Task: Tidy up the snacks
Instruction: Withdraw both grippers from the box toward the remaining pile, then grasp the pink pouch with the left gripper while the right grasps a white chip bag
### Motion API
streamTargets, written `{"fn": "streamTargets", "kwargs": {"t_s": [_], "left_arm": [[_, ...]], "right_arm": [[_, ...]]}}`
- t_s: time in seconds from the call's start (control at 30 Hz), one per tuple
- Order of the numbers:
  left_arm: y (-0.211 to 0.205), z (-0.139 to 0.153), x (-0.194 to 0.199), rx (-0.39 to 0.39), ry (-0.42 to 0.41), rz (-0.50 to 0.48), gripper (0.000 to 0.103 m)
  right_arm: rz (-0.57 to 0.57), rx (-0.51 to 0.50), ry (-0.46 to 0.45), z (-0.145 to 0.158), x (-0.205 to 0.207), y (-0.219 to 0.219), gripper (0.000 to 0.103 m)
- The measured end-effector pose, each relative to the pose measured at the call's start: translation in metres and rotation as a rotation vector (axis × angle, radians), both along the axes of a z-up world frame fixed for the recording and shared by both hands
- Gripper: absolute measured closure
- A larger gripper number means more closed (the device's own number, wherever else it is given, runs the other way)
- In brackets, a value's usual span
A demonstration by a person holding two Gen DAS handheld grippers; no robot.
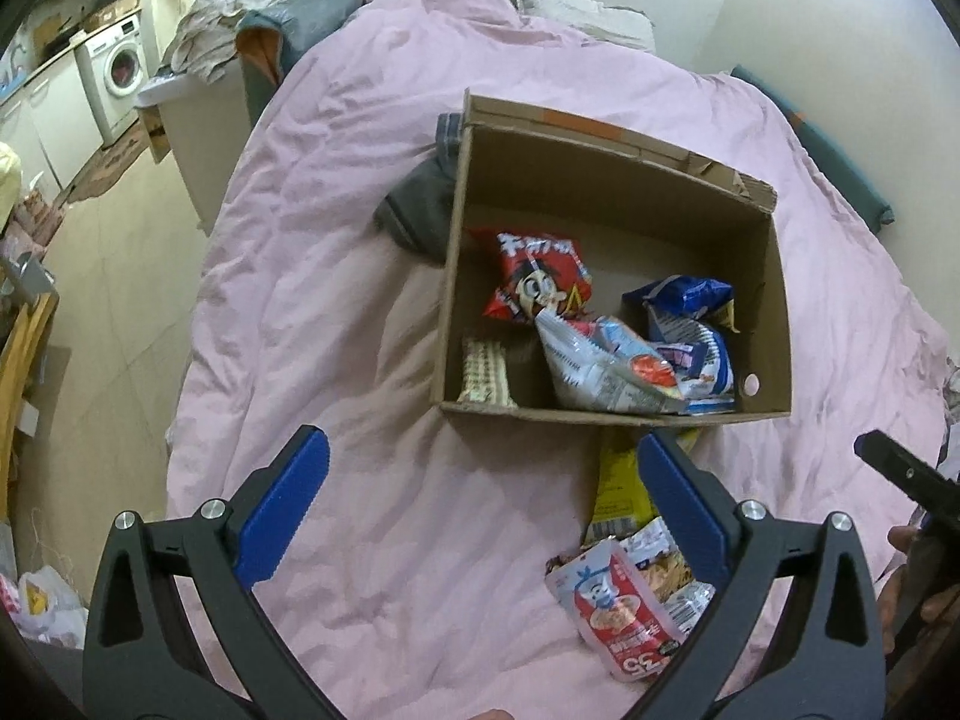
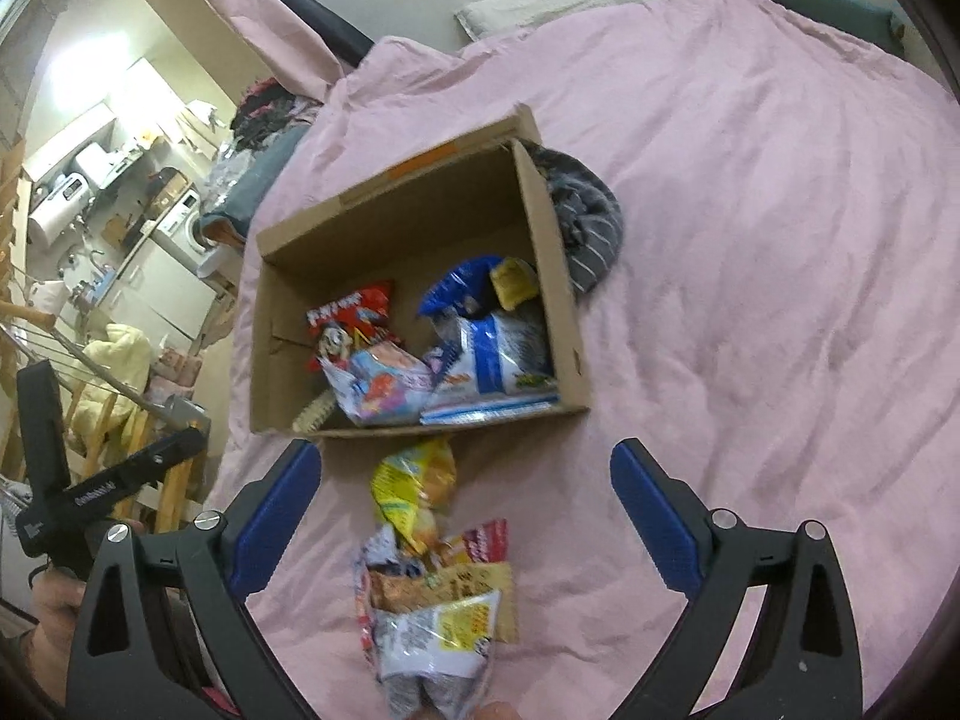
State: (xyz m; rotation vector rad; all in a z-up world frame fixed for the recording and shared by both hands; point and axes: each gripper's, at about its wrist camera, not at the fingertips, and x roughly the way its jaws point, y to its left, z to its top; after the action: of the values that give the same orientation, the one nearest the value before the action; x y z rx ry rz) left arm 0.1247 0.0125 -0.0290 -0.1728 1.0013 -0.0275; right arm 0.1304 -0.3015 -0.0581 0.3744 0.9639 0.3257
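Note:
An open cardboard box [image 1: 774,300] [image 2: 264,312] sits on a pink bedcover. Inside lie a red cartoon snack bag [image 1: 534,276] [image 2: 351,321], a blue bag [image 1: 684,294] [image 2: 462,288], a white and red pouch [image 1: 606,369] [image 2: 384,387] and a cracker pack [image 1: 486,372]. In front of the box lie loose snacks: a yellow bag [image 1: 618,480] [image 2: 414,483] and a red and white pouch [image 1: 624,612]; a pile of packets [image 2: 438,606] shows in the right wrist view. My left gripper [image 1: 480,498] is open and empty, left of the loose snacks. My right gripper [image 2: 465,516] is open above the pile.
The pink bedcover [image 1: 372,192] [image 2: 750,240] spreads all around the box. A grey striped cloth [image 1: 420,204] [image 2: 591,216] lies against the box's side. A pillow [image 1: 576,6] lies at the bed's head. The floor, a washing machine [image 1: 117,69] and clutter lie beyond the bed's left edge.

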Motion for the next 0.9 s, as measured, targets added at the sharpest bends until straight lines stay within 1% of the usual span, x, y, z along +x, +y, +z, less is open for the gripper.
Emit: {"fn": "streamTargets", "kwargs": {"t_s": [0.1, 0.17, 0.2, 0.27, 0.3, 0.37, 0.5, 0.6, 0.7, 0.77, 0.83, 0.87, 0.9], "left_arm": [[0.006, -0.007, -0.003, -0.014, 0.039, 0.019, 0.001], [0.008, -0.017, -0.004, -0.034, 0.082, 0.028, 0.001], [0.007, -0.023, -0.004, -0.046, 0.112, 0.030, 0.001], [0.005, -0.034, -0.006, -0.069, 0.159, 0.030, 0.001], [0.003, -0.041, -0.008, -0.089, 0.185, 0.029, 0.001], [-0.001, -0.052, -0.011, -0.135, 0.228, 0.024, 0.002], [-0.023, -0.086, -0.018, -0.238, 0.367, 0.004, 0.003], [-0.042, -0.105, -0.023, -0.295, 0.437, -0.017, 0.008], [-0.067, -0.122, -0.026, -0.322, 0.498, -0.053, 0.012], [-0.076, -0.130, -0.026, -0.318, 0.516, -0.064, 0.016], [-0.081, -0.136, -0.024, -0.338, 0.524, -0.061, 0.018], [-0.081, -0.139, -0.023, -0.335, 0.534, -0.058, 0.022], [-0.082, -0.142, -0.023, -0.330, 0.545, -0.054, 0.032]], "right_arm": [[0.032, 0.026, 0.082, -0.016, 0.000, 0.001, 0.004], [0.060, 0.051, 0.154, -0.029, 0.002, 0.005, 0.004], [0.082, 0.070, 0.209, -0.039, 0.003, 0.009, 0.004], [0.112, 0.071, 0.284, -0.053, 0.003, 0.015, 0.004], [0.109, 0.050, 0.304, -0.059, 0.001, 0.017, 0.004], [0.103, 0.025, 0.301, -0.061, 0.001, 0.019, 0.004], [0.074, 0.043, 0.279, -0.057, 0.003, 0.014, 0.004], [0.048, 0.055, 0.281, -0.057, 0.004, 0.009, 0.004], [0.038, 0.050, 0.278, -0.056, 0.005, 0.006, 0.004], [0.032, 0.051, 0.278, -0.055, 0.004, 0.003, 0.004], [0.025, 0.056, 0.276, -0.054, 0.003, 0.000, 0.004], [0.023, 0.056, 0.275, -0.054, 0.004, -0.001, 0.004], [0.023, 0.056, 0.275, -0.053, 0.003, -0.002, 0.004]]}}
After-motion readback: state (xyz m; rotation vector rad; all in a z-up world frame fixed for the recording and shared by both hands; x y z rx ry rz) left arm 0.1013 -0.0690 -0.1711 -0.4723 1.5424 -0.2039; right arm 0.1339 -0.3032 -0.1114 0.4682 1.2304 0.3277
